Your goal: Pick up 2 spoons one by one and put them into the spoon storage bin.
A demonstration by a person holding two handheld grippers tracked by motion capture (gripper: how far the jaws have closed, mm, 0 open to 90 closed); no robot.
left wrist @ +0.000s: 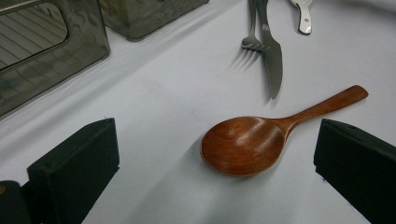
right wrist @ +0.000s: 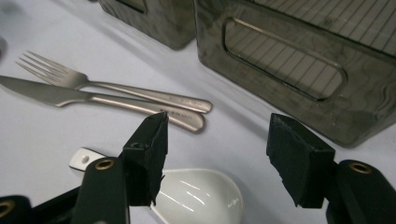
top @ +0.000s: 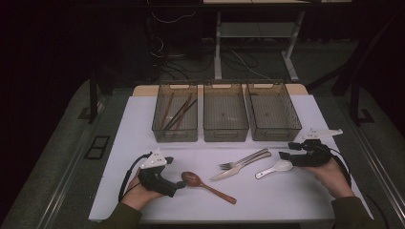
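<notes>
On white table: left gripper jaws spread beside wooden spoon — right gripper jaws parted over white ceramic spoon, not pinching.

White spoon bowl partly behind a jaw and cut by bottom edge, fork and knife handles cropped at top

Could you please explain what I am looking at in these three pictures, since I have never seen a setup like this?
A person sits at a white table holding a hand-held gripper in each hand. One picture looks down from above; each other one comes from a camera riding on a gripper.

The left gripper is open, a wooden spoon lying between its jaws. The right gripper stands over the bowl of a white spoon, which lies under it, not gripped. A fork and knife lie side by side mid-table. Behind stand three bins; the left bin holds chopsticks.
</notes>
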